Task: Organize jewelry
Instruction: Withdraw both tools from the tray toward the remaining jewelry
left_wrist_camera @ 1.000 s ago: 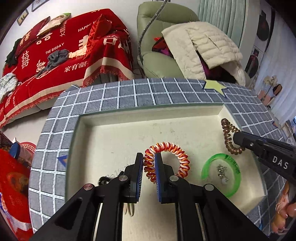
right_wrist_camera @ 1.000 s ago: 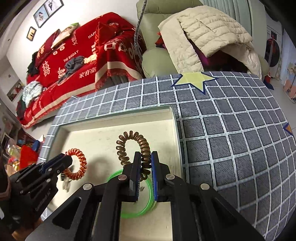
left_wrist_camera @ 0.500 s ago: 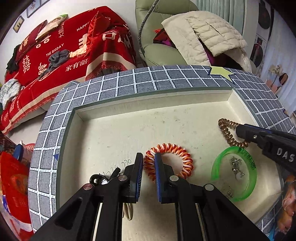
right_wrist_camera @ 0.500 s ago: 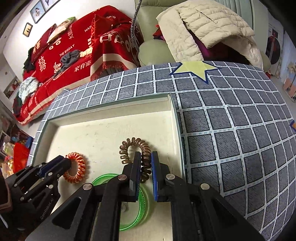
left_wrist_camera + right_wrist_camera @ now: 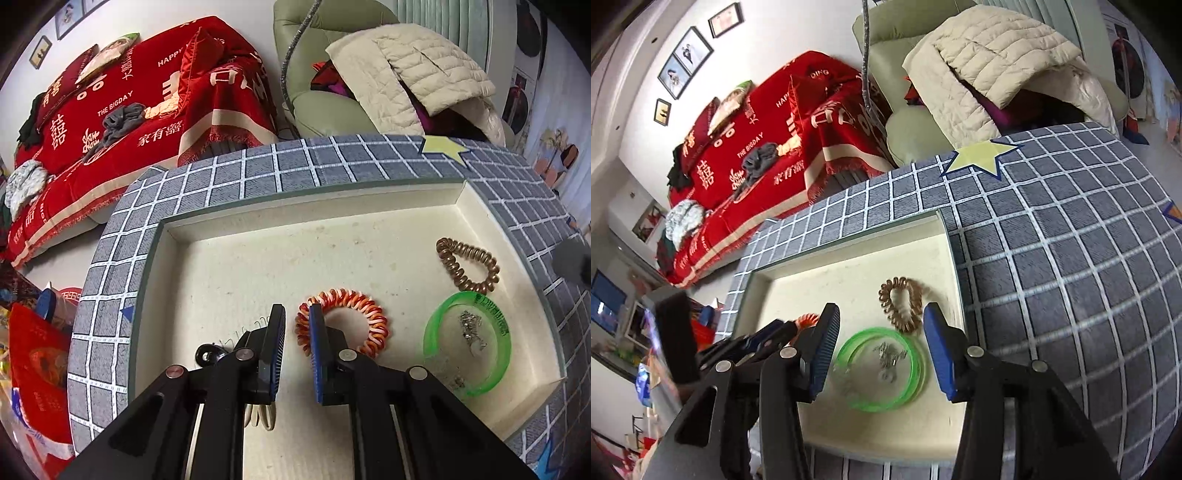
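We see the right gripper [image 5: 881,347] has just let go: a second ago its pads pinched the brown spiral band [image 5: 901,304], and now its jaws have been opening and stand apart above the tray [image 5: 849,266], nothing between the pads. The brown band lies flat on the cream floor near the tray's right wall, just beyond the green ring [image 5: 882,369], where before it stood up in the grip. From the left wrist view the right gripper has nearly left the picture, only a dark blur at the right edge.

Our left gripper [image 5: 297,354] holds its place, jaws drawn in as far as they go; the red-and-white spiral band [image 5: 341,321] lies on the tray floor with its near-left coils between the pads, though we cannot tell if they pinch it.

That band is a tight coil striped orange-red and white. The brown one [image 5: 467,264] is a glossy bronze coil, stretched to a teardrop. The green ring [image 5: 467,343] is translucent, with small silvery pieces [image 5: 471,330] inside it.
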`<state>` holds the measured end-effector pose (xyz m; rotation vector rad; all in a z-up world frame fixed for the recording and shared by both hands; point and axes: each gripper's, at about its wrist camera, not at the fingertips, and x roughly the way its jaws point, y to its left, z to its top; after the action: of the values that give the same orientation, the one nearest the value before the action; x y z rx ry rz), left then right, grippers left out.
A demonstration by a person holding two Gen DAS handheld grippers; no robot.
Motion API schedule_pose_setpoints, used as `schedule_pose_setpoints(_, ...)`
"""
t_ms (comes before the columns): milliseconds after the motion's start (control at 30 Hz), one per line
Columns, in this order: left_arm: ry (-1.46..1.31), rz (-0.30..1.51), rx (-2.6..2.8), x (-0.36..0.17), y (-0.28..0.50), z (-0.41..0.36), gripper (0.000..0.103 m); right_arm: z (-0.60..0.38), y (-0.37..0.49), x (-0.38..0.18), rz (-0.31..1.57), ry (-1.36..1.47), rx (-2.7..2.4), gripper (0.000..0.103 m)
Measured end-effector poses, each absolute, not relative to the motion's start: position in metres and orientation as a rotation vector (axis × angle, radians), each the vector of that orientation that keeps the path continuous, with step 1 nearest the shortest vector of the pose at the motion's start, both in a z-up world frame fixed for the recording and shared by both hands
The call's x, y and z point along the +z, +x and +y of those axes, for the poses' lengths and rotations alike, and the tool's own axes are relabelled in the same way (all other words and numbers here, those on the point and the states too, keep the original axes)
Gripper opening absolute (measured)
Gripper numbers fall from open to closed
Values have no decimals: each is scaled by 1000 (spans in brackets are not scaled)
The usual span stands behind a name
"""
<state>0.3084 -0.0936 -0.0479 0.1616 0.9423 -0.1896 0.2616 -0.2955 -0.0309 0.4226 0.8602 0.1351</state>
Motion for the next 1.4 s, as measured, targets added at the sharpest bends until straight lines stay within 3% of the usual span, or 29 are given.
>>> schedule_pose_setpoints(100,139,916,-199,-36,300,-89,35,-296,245,-25,850,417,139,54)
schedule_pose_setpoints(133,136,906,-201,-32,297,-88,50,-296,239,-24,850,422,139,56)
schedule_pose_setpoints(167,134,896,-199,-28,293,-86,98,-297,234,-23,850,427,140,56)
schedule_pose_setpoints(200,128,882,-190,-24,289,-83,103,-298,228,-22,850,433,142,56)
schedule_pose_setpoints(267,122,827,-182,-12,276,-78,103,-300,217,-20,845,441,146,58)
schedule_pose_setpoints(400,120,808,-203,0,253,-69,103,-300,196,-16,833,438,156,79)
schedule_pose_setpoints(500,114,780,-200,7,232,-59,103,-302,176,-13,812,442,161,85)
schedule_pose_setpoints(600,80,786,-196,8,213,-44,103,-302,154,-10,780,439,165,103)
schedule_pose_setpoints(833,22,841,-188,-7,175,-19,103,-297,108,-7,701,423,154,103)
schedule_pose_setpoints(1400,-32,987,-84,-58,130,4,103,-273,70,-47,933,204,117,103)
